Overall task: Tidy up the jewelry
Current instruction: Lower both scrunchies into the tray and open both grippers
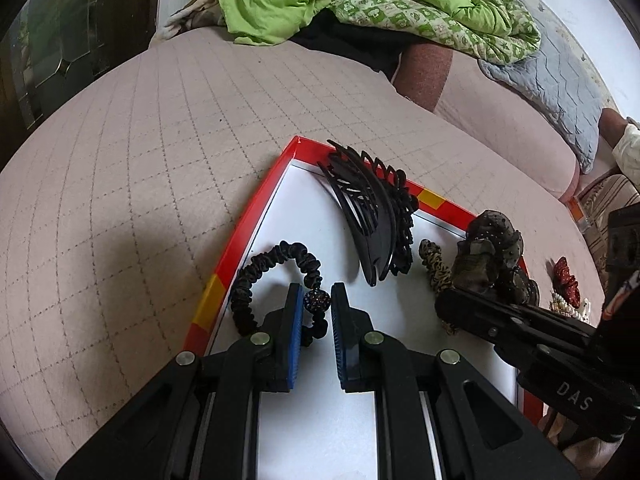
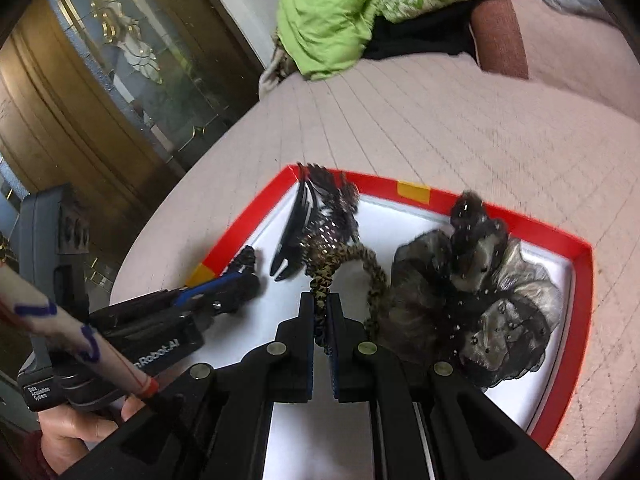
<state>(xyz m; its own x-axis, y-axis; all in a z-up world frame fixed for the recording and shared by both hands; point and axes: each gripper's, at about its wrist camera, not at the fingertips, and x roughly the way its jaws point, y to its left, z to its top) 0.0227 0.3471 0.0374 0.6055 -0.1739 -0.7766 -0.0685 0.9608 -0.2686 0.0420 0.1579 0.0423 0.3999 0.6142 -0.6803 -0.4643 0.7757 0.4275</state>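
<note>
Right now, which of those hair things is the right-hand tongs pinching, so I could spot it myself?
Find the shallow red-rimmed white tray on the pink quilted bed. Near its middle lies a thin leopard-print fabric hair tie, between the black plastic claw clip and the big grey-black ruffled scrunchie. It alone is spotted tan and brown.

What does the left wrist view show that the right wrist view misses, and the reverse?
Left wrist only: the left gripper open around the black scrunchie's bead, and a red hair accessory outside the tray. Right wrist only: the right gripper shut on the leopard scrunchie. Both: the red-rimmed tray, black claw clip and dotted gauze scrunchie.
</note>
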